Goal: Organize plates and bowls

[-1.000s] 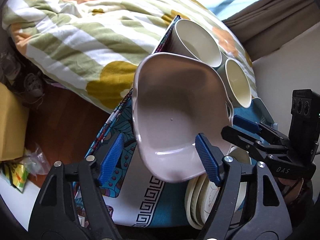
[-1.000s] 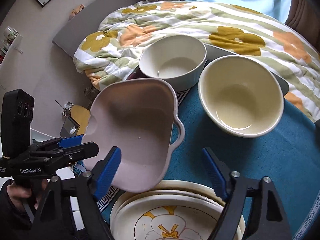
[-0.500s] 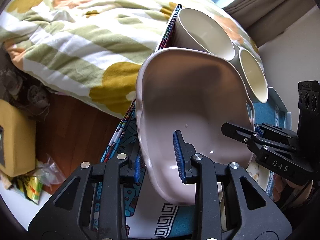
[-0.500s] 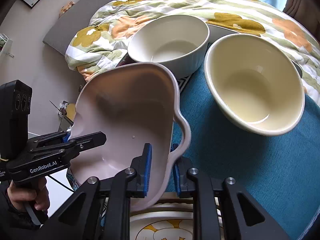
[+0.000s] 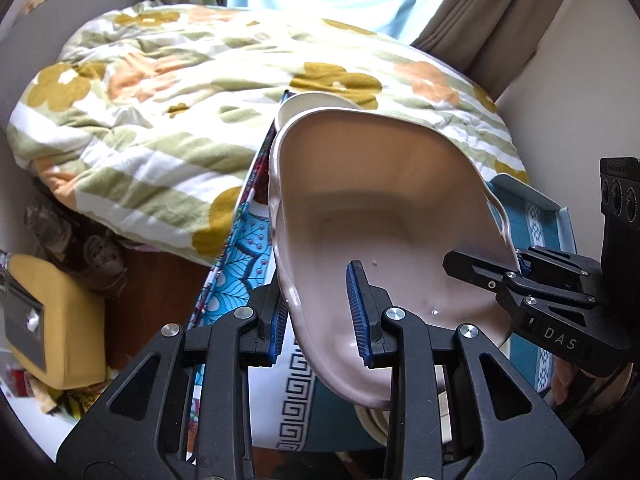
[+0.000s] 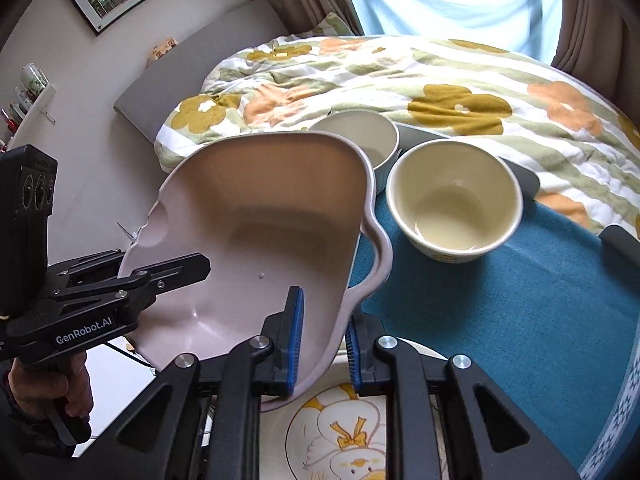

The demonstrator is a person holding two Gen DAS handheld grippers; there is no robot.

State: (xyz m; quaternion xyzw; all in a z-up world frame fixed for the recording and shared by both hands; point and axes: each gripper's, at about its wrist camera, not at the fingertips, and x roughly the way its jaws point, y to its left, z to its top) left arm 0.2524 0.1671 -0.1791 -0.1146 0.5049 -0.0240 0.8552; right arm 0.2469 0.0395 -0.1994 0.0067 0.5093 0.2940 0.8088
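The pink dish (image 6: 256,240) is up in the air, tipped a little, above the teal cloth (image 6: 500,320) on the table. It is big and wide, with a loop handle at each end, so it likely needs two grips to stay steady. The left gripper (image 5: 318,320) has its two blue pads squeezed on the rim at one end. The right gripper (image 6: 322,344) has its pads squeezed on the rim next to the other handle. Each one bites one end, so the dish cannot swing or slip. Just under the dish is a stack of plates (image 6: 340,440) with a yellow duck picture on top. Farther back on the cloth sit a cream bowl (image 6: 454,200) and a white bowl (image 6: 360,140), side by side. Behind the table lies a flowery blanket (image 6: 400,80).
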